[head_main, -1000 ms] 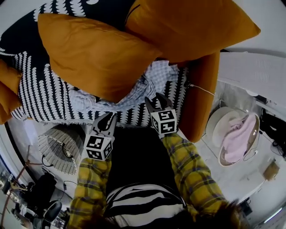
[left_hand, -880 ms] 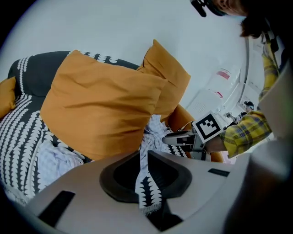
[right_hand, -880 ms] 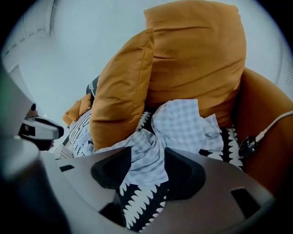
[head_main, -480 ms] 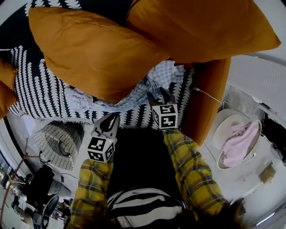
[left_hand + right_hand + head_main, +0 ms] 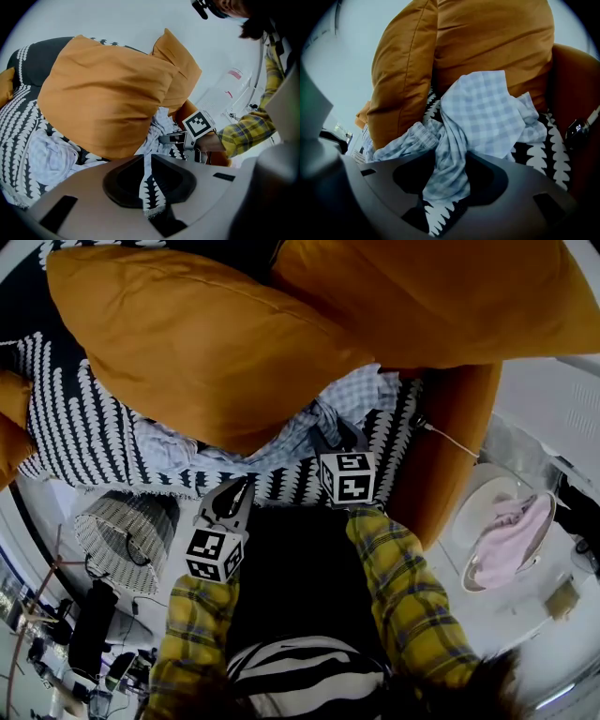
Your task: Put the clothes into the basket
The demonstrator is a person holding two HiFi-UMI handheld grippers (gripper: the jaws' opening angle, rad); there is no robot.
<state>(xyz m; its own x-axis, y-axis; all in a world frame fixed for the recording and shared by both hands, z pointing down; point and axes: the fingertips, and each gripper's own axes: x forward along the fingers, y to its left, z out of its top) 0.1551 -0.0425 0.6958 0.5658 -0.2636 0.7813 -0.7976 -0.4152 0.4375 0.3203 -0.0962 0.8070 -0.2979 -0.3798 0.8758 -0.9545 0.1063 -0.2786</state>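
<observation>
No readable text, brand or number anywhere. Cubes on the left gripper (image 5: 239, 487) and right gripper (image 5: 335, 433) carry black-and-white square marker patterns only, no letters or digits; the same goes for the right cube seen from the left gripper view. Red label (image 5: 234, 74) on a white surface in the background is too small to read. A second small reddish mark just below it is also illegible. Blanket (image 5: 75, 437) has a repeating white pattern, no writing.
</observation>
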